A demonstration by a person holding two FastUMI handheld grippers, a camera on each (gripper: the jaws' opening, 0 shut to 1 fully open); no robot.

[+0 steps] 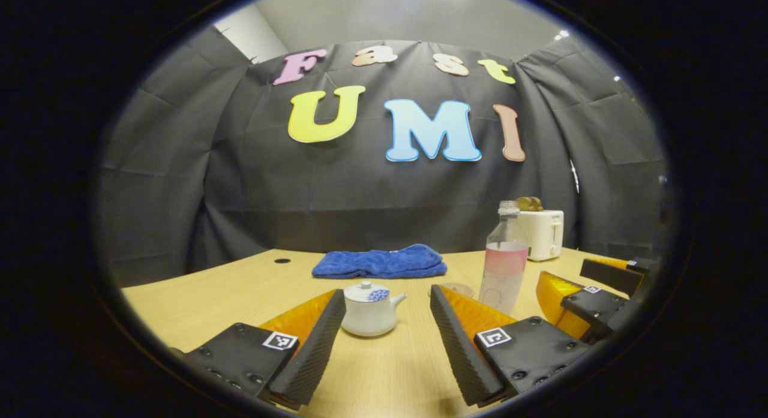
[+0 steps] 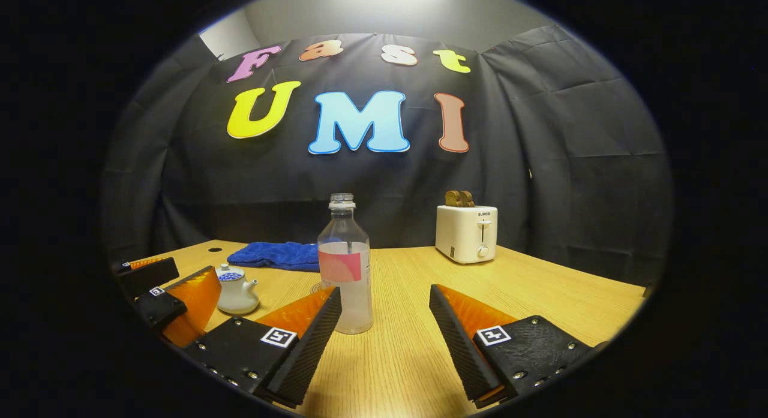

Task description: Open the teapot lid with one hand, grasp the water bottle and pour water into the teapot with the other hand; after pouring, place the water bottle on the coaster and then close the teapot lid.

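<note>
A small white teapot (image 1: 370,310) with a blue-patterned lid (image 1: 367,292) on it stands on the wooden table, just ahead of my open left gripper (image 1: 387,307). To its right an uncapped clear water bottle (image 1: 504,262) with a pink label stands upright, and a round coaster (image 1: 453,289) lies behind it. In the right gripper view the bottle (image 2: 346,268) stands just ahead of my open right gripper (image 2: 384,304), nearer its left finger, with the teapot (image 2: 236,292) off to the left. The right gripper (image 1: 591,289) appears at the right edge of the left gripper view, the left gripper (image 2: 174,292) at the left edge of the right gripper view.
A folded blue towel (image 1: 381,262) lies at the back of the table (image 1: 210,298). A white toaster (image 2: 466,233) holding slices of bread stands at the back right. A small dark hole (image 1: 282,261) marks the tabletop at the far left.
</note>
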